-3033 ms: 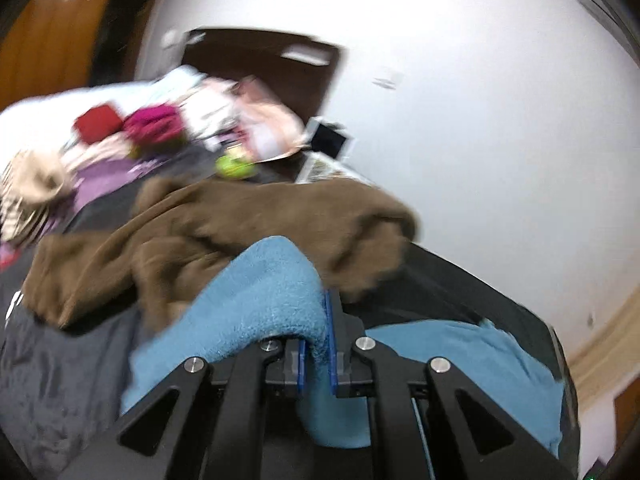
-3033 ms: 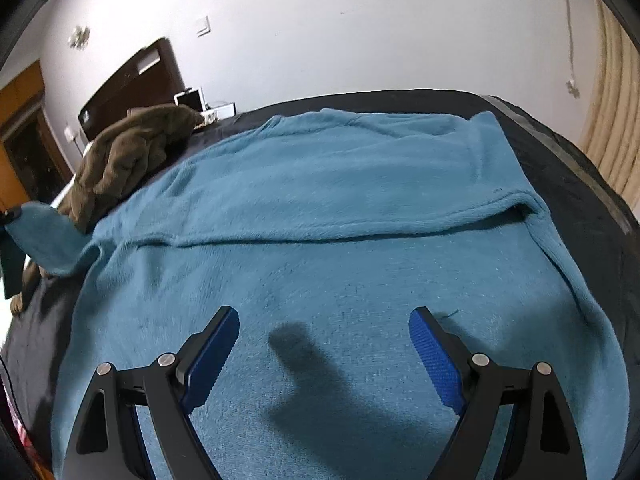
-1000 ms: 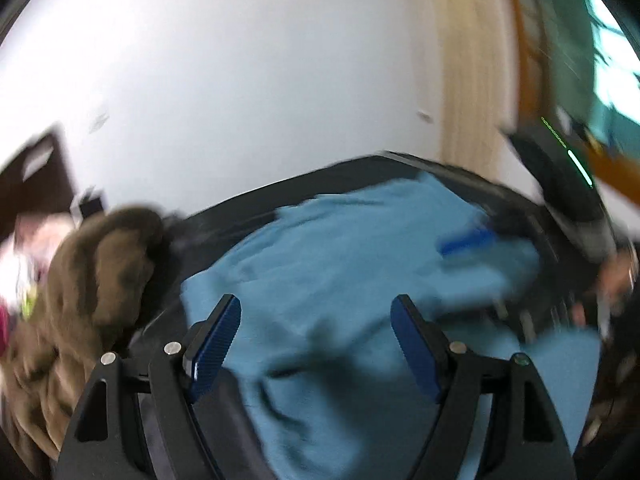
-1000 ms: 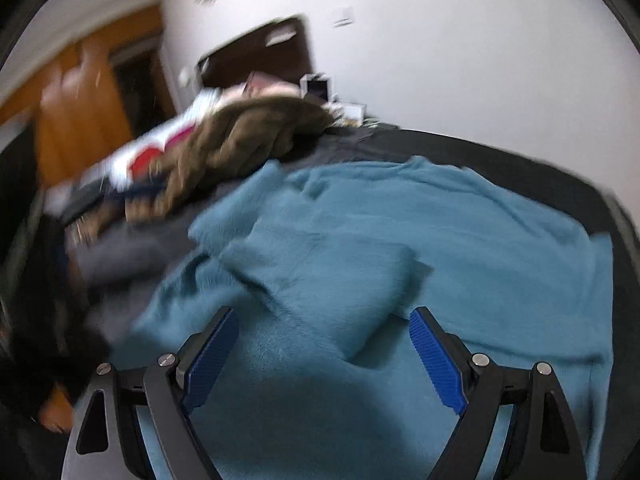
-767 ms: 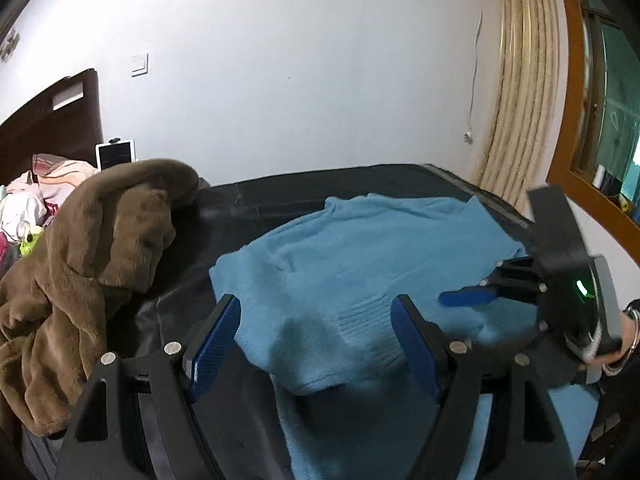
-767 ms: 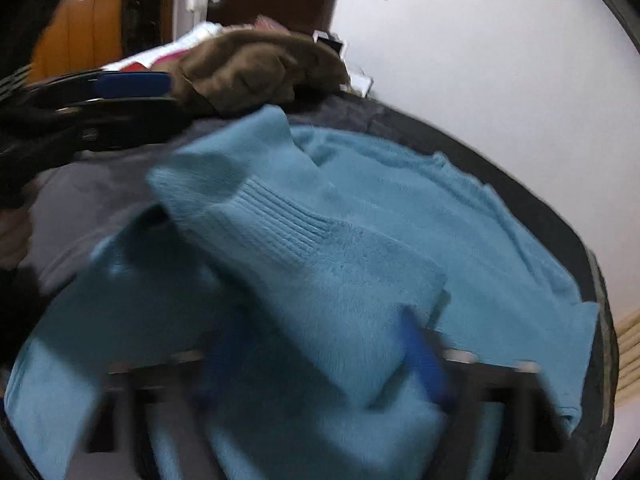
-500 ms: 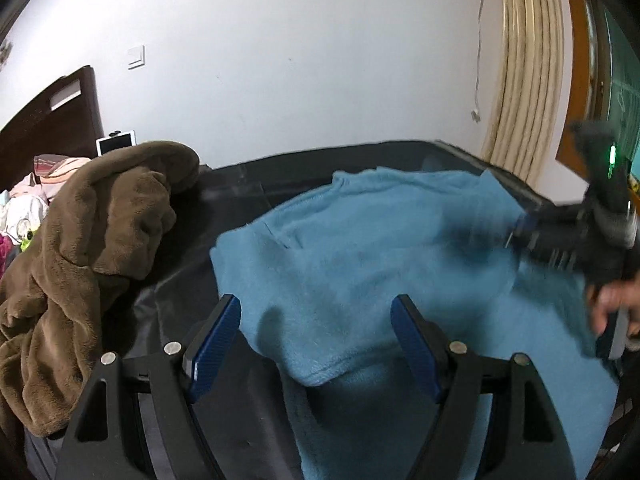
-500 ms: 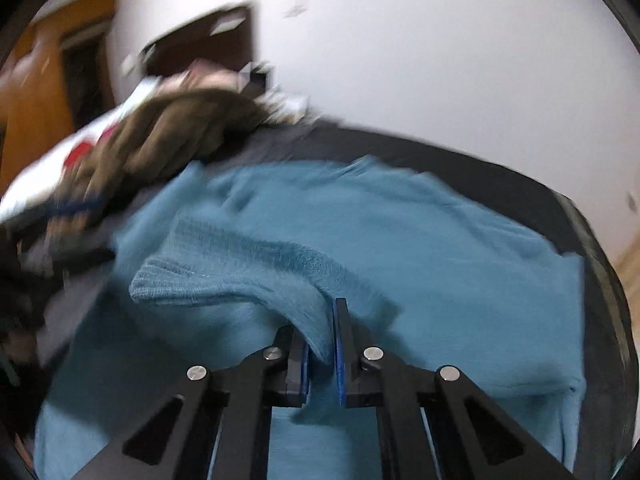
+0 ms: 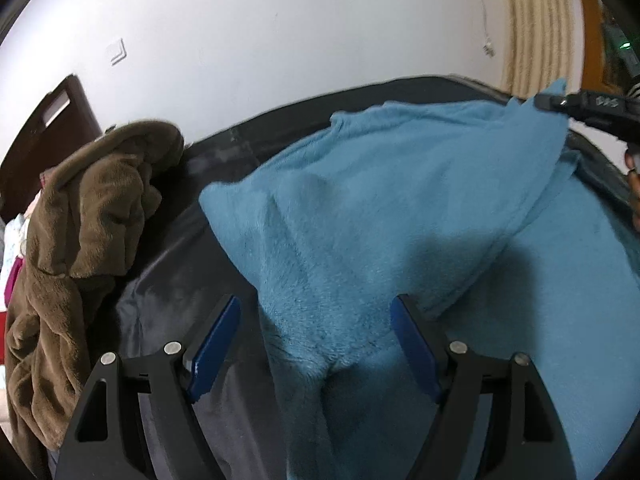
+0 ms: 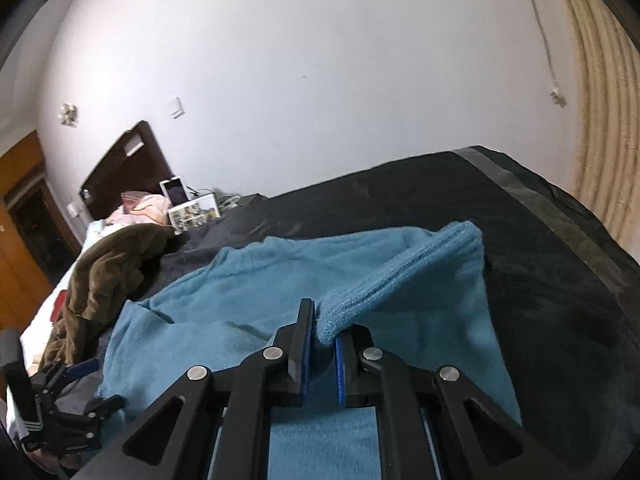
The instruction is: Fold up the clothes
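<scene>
Two tools are in view above a bed covered with a dark sheet [image 10: 440, 208].

Right tool [image 10: 322, 354]: the jaws are closed narrow on the ribbed cuff [image 10: 400, 276] of a blue fleece sweater [image 9: 360, 220]. The cuff stands up out of the blue pads, and the sleeve runs from it back down to the body of the garment. In the left wrist view this tool [image 9: 560, 102] shows at the upper right edge, with a point of blue fabric raised at its tip and the cloth drawn up from the bed toward it.

Left tool [image 9: 316, 344]: the jaws stand wide, and the pads touch nothing. A folded edge of the sweater lies between and below the two blue pads; the left pad sits over bare dark sheet, the right pad over blue fabric. In the right wrist view this tool [image 10: 76, 388] shows at the lower left edge, beside the sweater's near-left border.

Sweater location: spread on the dark sheet, filling the centre and right of the left wrist view, with one part lifted on the right side.

Adjacent items: a brown plush garment [image 9: 80, 240] lies heaped on the bed left of the sweater, apart from it. A dark wooden headboard [image 10: 124, 168] stands against the white wall [image 10: 320, 80], with a small tablet [image 10: 175, 191] propped near it.
</scene>
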{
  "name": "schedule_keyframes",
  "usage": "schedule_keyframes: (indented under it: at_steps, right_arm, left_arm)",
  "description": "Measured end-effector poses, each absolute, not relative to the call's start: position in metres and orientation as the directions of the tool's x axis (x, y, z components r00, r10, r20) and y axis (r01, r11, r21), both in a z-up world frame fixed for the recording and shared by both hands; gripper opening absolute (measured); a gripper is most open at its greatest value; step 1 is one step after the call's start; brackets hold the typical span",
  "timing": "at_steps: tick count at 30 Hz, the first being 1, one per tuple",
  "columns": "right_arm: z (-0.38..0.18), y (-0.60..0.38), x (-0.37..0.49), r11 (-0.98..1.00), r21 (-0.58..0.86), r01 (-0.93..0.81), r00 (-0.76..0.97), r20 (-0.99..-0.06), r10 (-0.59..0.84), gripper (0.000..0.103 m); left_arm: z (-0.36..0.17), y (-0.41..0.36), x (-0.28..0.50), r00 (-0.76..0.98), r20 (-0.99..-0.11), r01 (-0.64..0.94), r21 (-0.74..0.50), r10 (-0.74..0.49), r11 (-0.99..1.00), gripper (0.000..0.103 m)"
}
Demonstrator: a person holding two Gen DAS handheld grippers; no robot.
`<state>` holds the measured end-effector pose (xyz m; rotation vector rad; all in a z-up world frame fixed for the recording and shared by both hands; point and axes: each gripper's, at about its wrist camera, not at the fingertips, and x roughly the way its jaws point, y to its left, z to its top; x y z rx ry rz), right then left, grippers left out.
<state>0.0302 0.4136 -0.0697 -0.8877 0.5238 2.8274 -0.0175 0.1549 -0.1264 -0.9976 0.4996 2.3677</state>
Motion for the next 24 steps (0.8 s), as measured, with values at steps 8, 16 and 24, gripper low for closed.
schedule_keyframes:
  at_steps: [8,16,24]
  right_arm:
    - [-0.075,0.465,0.043,-0.843,0.350,-0.408,-0.792,-0.595,0.137,0.068]
    - [-0.059,0.455,0.054,-0.890,0.290,-0.351,-0.808,-0.574,0.131,0.068]
    - [-0.099,0.391,0.000,-0.967,0.123,-0.221,-0.662,-0.747,0.056,0.068]
  left_arm:
    - [-0.133,0.143,-0.030,-0.574,-0.763,-0.536,0.077,0.296,-0.841,0.086]
    - [-0.124,0.136,-0.029,-0.594,-0.755,-0.501,0.078,0.277,-0.862,0.087]
    - [-0.084,0.162,-0.028,-0.553,-0.726,-0.576,-0.021,0.408,-0.817,0.087]
